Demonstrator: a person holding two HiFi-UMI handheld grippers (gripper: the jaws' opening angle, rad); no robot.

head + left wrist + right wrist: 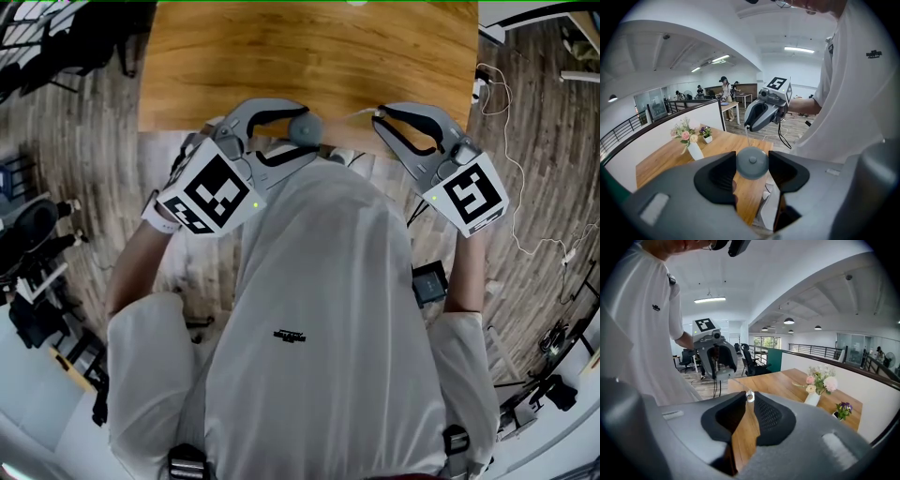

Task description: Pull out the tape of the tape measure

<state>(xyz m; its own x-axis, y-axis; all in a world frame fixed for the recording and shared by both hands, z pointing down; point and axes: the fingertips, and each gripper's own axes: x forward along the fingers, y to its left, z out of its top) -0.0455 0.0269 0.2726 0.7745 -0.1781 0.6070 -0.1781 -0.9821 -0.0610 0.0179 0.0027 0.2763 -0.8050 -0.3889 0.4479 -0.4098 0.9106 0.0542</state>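
Left gripper: I had the left gripper clenched on the tape measure. Its jaws stood wide on either side of the round grey case, and I held it in the air over the near edge of the table.

Right gripper: The right gripper was nearly closed, pinching the tape's metal end tab at the very tips of the jaws.

Tape: Only a short, thin run of tape spanned the gap between my two grippers, which were near each other in front of my chest. I judged most of the pull was yet to come.

Risk, tab: The grip sat at the jaw tips alone. An angled pull could have slid the tab out, and I expected the tape would then snap back into the case.

Risk, case: The round, smooth case could have turned or squirted out from between the pads if the pull ran off their line.

Risk, tape: The narrow band could have twisted or kinked if my hands had drifted out of line while they spread apart.
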